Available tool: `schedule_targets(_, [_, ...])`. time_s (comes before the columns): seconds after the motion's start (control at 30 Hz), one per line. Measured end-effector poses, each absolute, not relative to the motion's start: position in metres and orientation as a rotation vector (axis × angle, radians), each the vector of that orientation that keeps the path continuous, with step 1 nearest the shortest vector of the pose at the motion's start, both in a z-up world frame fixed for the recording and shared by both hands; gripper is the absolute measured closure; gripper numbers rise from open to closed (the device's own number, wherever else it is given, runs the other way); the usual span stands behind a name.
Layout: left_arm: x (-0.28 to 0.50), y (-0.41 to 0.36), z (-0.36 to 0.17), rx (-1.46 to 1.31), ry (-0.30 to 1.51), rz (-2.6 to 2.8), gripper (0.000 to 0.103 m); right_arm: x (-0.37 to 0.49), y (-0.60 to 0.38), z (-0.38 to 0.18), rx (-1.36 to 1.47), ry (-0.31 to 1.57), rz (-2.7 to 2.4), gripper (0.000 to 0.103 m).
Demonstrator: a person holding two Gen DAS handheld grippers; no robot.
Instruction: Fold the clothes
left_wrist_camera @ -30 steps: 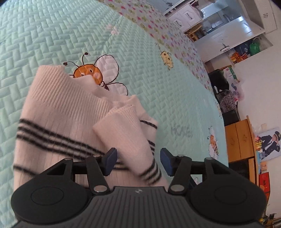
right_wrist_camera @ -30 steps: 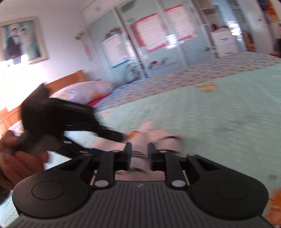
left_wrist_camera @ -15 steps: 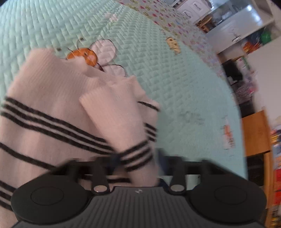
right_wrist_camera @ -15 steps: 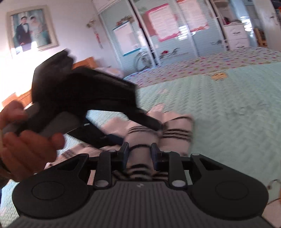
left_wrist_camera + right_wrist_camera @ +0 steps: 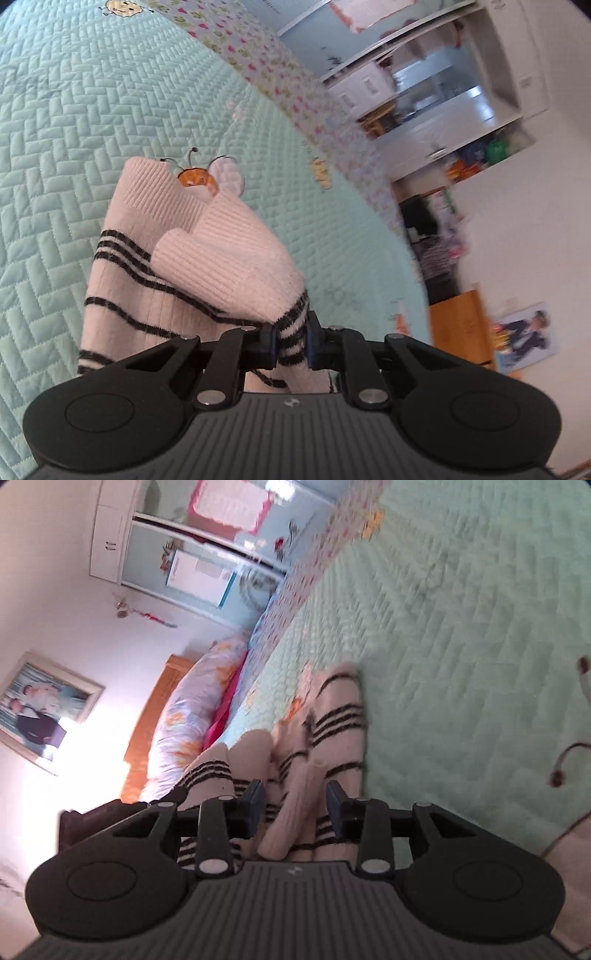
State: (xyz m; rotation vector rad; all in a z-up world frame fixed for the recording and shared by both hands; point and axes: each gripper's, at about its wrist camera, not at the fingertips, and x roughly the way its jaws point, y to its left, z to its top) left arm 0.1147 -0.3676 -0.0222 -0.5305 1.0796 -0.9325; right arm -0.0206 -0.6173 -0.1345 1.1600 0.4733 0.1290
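The near end of the cream sweater [image 5: 192, 266] with black stripes is hidden behind the left gripper [image 5: 291, 341] body, so its hem or lower edge cannot be made out, and the right wrist view is smeared by motion blur, leaving the knit folds there soft. The left gripper's fingers are pinched tight on a striped fold of the sweater, a sleeve cuff lying doubled over the body just above them. The right gripper [image 5: 295, 805] stands partly spread, its fingers either side of a ridge of sweater without visibly clamping it. In the left wrist view the garment's long axis runs from 6 o'clock up toward 11 o'clock, its ribbed far end touching a printed bee [image 5: 207, 177]. It lies on a mint quilted bedspread [image 5: 74, 129] with a floral border. At 9 o'clock in the right view sit a pillow [image 5: 199, 716], a wooden headboard [image 5: 147, 723] and a framed photo [image 5: 40, 709]; wardrobe doors [image 5: 207, 565] stand at 11 o'clock.
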Motion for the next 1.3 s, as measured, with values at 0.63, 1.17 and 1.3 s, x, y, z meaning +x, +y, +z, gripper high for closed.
schedule_targets(0.63, [0.109,-0.340,-0.020,-0.604,1.045,-1.074,0.089,0.040,-0.567,-0.083,0.784,0.537,0.172,0.095])
schedule_targets(1.17, [0.119,-0.346,-0.019,-0.598,1.041,-1.112,0.089,0.007,-0.577,-0.119,0.836,0.600,0.116,0.057])
schedule_targets(1.3, [0.120,-0.346,-0.019,-0.591,1.039,-1.105,0.089,0.015,-0.560,-0.110,0.771,0.604,0.147,0.059])
